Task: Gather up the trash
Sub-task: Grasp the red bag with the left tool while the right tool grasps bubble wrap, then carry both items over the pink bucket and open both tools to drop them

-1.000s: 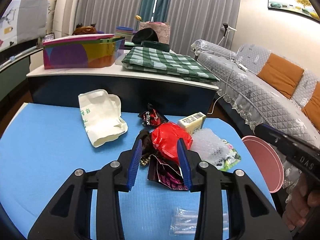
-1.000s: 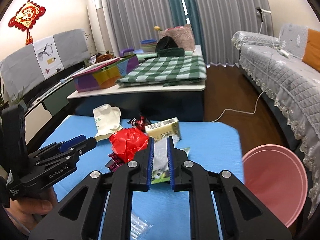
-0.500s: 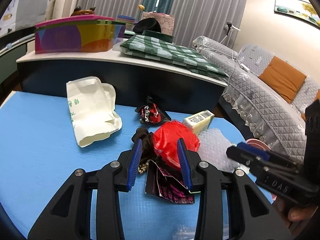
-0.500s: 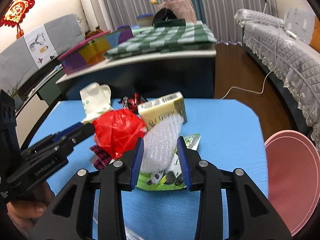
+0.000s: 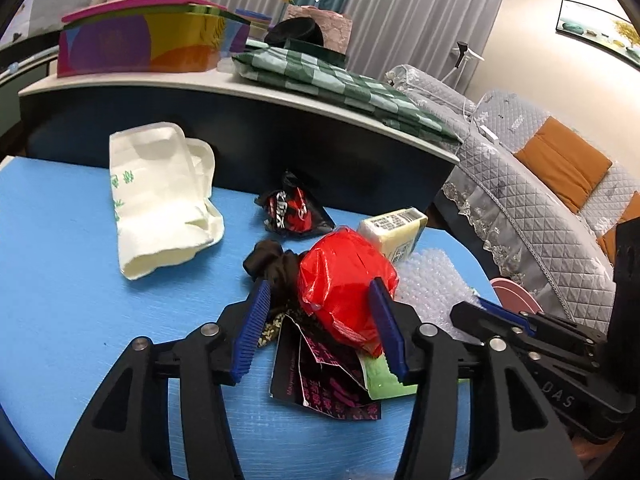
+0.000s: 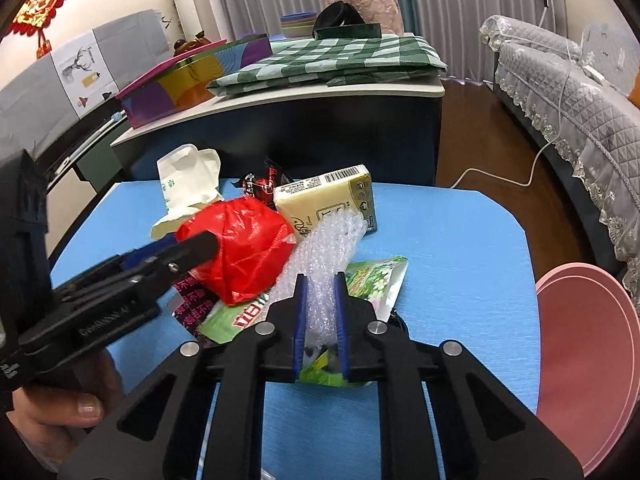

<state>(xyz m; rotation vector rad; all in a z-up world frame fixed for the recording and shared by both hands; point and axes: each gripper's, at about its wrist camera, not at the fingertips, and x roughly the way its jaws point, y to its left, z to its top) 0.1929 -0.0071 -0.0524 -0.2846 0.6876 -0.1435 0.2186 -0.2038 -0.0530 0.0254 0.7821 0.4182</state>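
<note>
Blue bench (image 5: pixel 72 280) fills the lower half of both views; trash sits heaped at its middle, probably bunched so both arms can work one pile. Pink bin (image 6: pixel 580 364), lower right of the right wrist view, stands just off the bench edge, rim cut by the frame; likely the drop point. Sofa (image 5: pixel 540 208) and a dark counter with checked cloth (image 5: pixel 340 76) lie behind, not part of the job.

White paper bag (image 5: pixel 160 200) lies alone, upper left of the pile. Red plastic bag (image 5: pixel 344 280) sits on top of the heap, centre. Left hand-held gripper (image 5: pixel 320 320) has just been opening; its jaws straddle the red bag at a medium gap, right pad at the bag's edge, left pad apart from it, so no squeeze yet. Looks like it is lining up to take it.

Bubble wrap (image 6: pixel 332 248) lies right of the red bag, touching the yellow tissue pack (image 6: pixel 328 196). Right hand-held gripper (image 6: pixel 320 312) has just been closing; narrow, pinching the near end of the wrap.

Green wrapper (image 6: pixel 376 280) lies under the wrap, partly covered. Dark pink-print wrapper (image 5: pixel 320 392) and a black crumpled item (image 5: pixel 272 264) are half buried under the red bag; can't tell what the latter is. Small black-red packet (image 5: pixel 292 208) sits behind.
</note>
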